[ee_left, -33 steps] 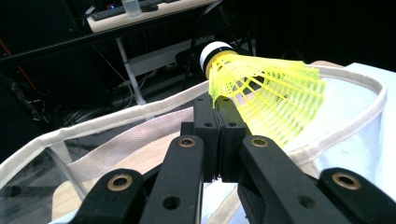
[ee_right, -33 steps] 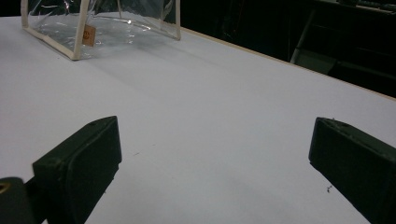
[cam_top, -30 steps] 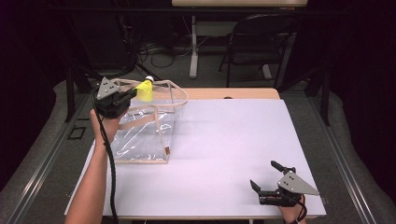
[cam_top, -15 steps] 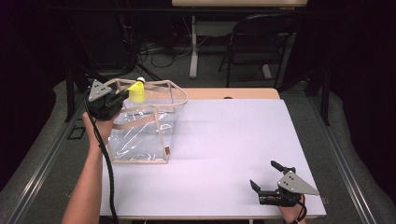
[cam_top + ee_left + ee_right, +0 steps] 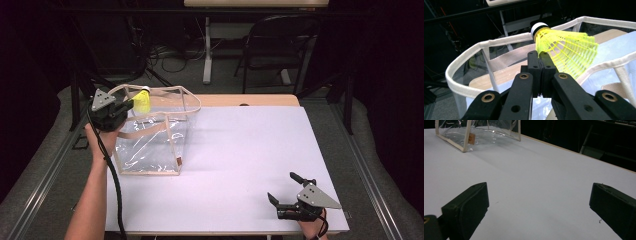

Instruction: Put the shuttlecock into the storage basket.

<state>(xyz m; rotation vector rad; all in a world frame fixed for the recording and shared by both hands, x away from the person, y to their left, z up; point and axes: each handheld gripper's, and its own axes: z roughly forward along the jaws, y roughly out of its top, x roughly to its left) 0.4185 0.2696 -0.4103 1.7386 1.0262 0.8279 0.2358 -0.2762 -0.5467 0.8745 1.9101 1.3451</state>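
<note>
The left gripper (image 5: pixel 541 56) is clenched on the skirt of a yellow plastic-mesh shuttlecock (image 5: pixel 564 47), held over the rim of the clear plastic tote bag (image 5: pixel 150 145). Dropping it inside remains. The right gripper (image 5: pixel 290 192) rests released on the table.

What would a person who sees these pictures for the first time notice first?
The bright yellow shuttlecock stands out most: the left gripper pinches its skirt and holds it above the open top of a clear bag at the table's far left. The right gripper rests with jaws wide open at the near right corner of the white table.
</note>
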